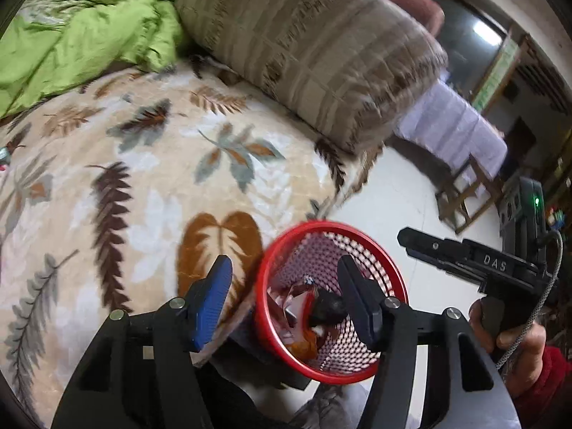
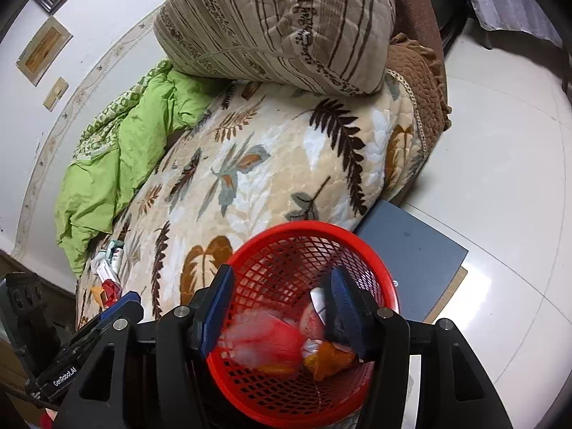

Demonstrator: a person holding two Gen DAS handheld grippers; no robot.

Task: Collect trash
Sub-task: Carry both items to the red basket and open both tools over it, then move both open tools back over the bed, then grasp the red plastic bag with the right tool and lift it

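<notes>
A red mesh basket (image 1: 330,321) (image 2: 307,325) stands beside the bed, directly under both grippers. It holds orange wrappers (image 2: 329,359), a dark lump (image 1: 327,309) and other scraps. My left gripper (image 1: 284,268) is open, its fingers straddling the basket's near rim, with nothing pressed between the pads. My right gripper (image 2: 282,279) is open above the basket's mouth. A blurred red wrapper (image 2: 266,336) lies loose below its fingers inside the basket. More small wrappers (image 2: 109,270) lie on the bed at the far left. Each gripper shows in the other's view: the right gripper (image 1: 423,241), the left gripper (image 2: 119,305).
The bed carries a leaf-print blanket (image 2: 271,164), a striped pillow (image 1: 307,46) (image 2: 279,18) and a green quilt (image 1: 71,39) (image 2: 118,164). A dark grey flat box (image 2: 411,246) lies on the white tile floor (image 2: 500,164) beside the basket. A cloth-covered table (image 1: 461,132) stands farther off.
</notes>
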